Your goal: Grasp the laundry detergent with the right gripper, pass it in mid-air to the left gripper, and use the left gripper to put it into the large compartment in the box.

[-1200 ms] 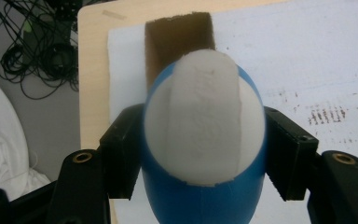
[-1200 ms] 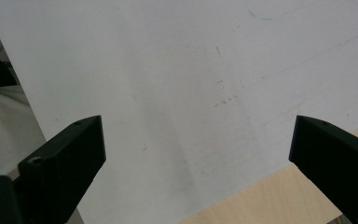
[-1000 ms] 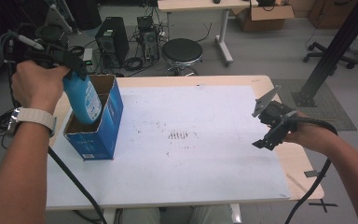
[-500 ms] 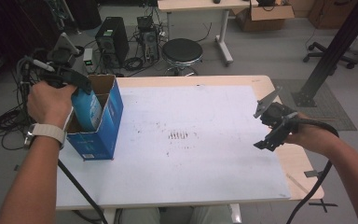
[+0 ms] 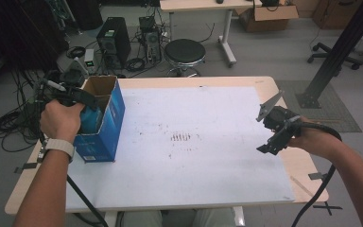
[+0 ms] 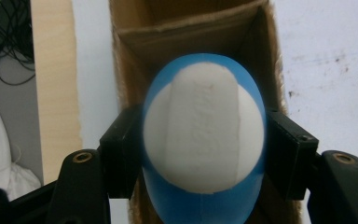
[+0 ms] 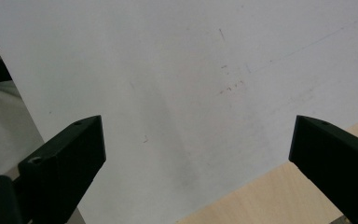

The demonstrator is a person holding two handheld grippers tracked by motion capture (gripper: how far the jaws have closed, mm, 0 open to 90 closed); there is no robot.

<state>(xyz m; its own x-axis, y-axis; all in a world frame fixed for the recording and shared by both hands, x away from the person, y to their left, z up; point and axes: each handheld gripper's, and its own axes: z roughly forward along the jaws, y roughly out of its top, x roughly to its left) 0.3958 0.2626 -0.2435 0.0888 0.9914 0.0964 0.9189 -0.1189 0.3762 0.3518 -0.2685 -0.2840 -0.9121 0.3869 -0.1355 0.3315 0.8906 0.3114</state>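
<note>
1. The left tongs [image 6: 204, 154] are clenched on a blue bottle [image 6: 204, 140], one black jaw pressing each flank. In the left gripper view its white, rounded end faces the camera, so the grip sits across the bottle's body, not at its tip.

2. The bottle is partly down inside the open top of a blue cardboard box [image 5: 105, 124] that stands upright near the left edge of the tabletop [image 5: 208, 189]. From the high view, the blue body shows just inside the box's near wall, below the left hand [image 5: 62, 119].

3. The grip is held from above, which seems chosen to let the bottle go straight down between the brown inner walls without catching the rim. I cannot tell whether the bottle's lower end rests on the box floor.

4. The right tongs [image 5: 273, 133] hang released over the right side of the tabletop, well apart from the box. In the right gripper view their jaws stand wide with nothing between them, only the white sheet [image 7: 168, 70] below.

5. My reading is that the right hand simply waits out of the way, since the box stands steady without bracing.

6. Next step, as I judge it: lower the bottle until it is seated, then open the left tongs.
</note>
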